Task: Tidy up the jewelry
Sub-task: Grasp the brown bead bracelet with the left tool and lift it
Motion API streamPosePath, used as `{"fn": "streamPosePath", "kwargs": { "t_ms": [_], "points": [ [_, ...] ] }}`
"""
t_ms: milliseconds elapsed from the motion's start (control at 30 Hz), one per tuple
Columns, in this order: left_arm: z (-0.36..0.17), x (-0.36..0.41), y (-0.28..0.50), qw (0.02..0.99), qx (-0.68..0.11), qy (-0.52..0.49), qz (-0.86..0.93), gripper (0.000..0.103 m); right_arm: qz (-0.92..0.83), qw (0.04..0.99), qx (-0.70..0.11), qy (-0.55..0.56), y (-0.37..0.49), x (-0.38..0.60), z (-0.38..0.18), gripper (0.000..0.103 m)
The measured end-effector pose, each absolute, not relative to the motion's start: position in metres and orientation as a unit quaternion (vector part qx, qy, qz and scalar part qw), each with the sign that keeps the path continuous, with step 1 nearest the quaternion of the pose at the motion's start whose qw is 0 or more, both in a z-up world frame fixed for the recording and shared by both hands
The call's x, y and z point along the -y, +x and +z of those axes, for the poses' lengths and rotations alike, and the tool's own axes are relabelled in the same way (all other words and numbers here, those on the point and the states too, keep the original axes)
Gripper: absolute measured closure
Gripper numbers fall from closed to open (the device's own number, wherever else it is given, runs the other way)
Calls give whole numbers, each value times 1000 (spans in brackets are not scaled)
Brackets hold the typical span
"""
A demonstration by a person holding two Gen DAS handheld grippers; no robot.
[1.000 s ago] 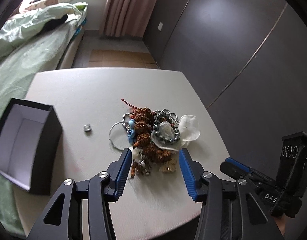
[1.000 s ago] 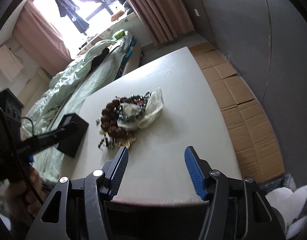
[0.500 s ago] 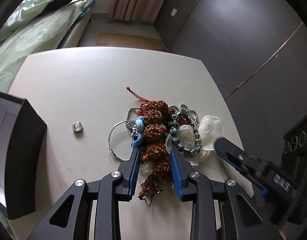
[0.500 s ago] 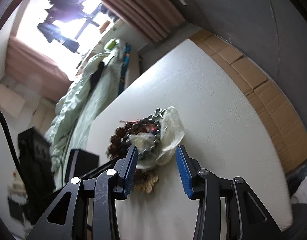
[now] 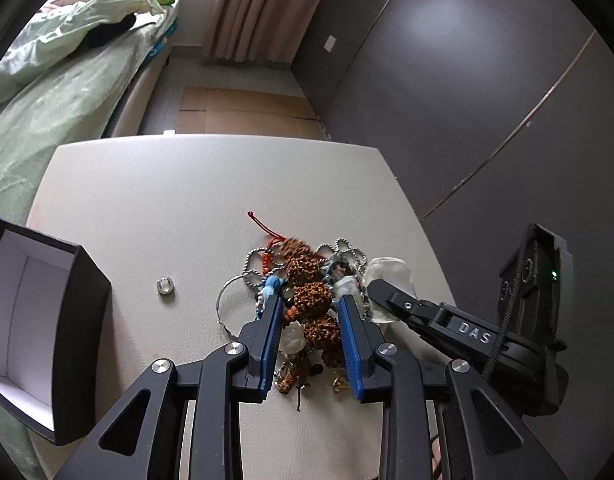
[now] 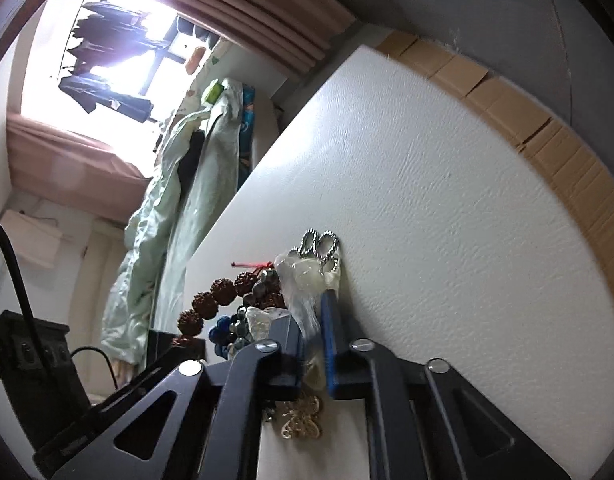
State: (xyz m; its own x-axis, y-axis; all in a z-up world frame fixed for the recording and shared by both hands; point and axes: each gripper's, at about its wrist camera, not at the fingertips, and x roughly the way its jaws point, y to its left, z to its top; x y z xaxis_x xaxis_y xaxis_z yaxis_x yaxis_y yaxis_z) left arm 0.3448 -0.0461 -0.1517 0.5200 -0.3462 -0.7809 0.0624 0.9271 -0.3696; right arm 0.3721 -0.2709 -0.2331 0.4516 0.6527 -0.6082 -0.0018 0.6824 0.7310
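Note:
A tangled pile of jewelry lies on the white table (image 5: 187, 200): a brown knobbly bead bracelet (image 5: 311, 296), silver chains (image 5: 347, 246), a thin silver hoop (image 5: 227, 308), a clear plastic bag (image 5: 387, 272). My left gripper (image 5: 309, 304) is shut on the brown bead bracelet, its blue pads pressing a bead from both sides. My right gripper (image 6: 313, 320) is shut on the clear plastic bag (image 6: 303, 296) at the pile's right edge; it shows in the left wrist view as a black arm (image 5: 447, 328). The brown beads (image 6: 211, 300) show left of it.
An open black box with a white inside (image 5: 35, 320) stands at the table's left edge. A small silver ring (image 5: 166, 285) lies between box and pile. A gold filigree charm (image 6: 303, 420) lies under the right gripper. A bed with green bedding (image 5: 47, 100) is left of the table.
Both grippers moved in on the pile and closed: the left one narrowed onto the brown beads, the right one went from wide open to clamped on the plastic bag.

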Motion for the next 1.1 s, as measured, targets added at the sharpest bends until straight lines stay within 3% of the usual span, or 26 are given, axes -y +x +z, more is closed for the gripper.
{"fn": "streamPosePath", "kwargs": {
  "t_ms": [367, 400, 567, 1100],
  "points": [
    [-114, 36, 331, 877, -442, -141, -123, 74, 237, 803, -416, 355, 346, 284, -185, 98],
    [-110, 34, 329, 878, -439, -143, -125, 80, 240, 805, -411, 355, 344, 285, -181, 98],
    [-94, 29, 319, 887, -421, -139, -127, 80, 252, 813, -392, 349, 334, 283, -155, 98],
    [-44, -18, 276, 914, -363, -148, -108, 80, 303, 814, -377, 320, 312, 233, -117, 98]
  ]
}}
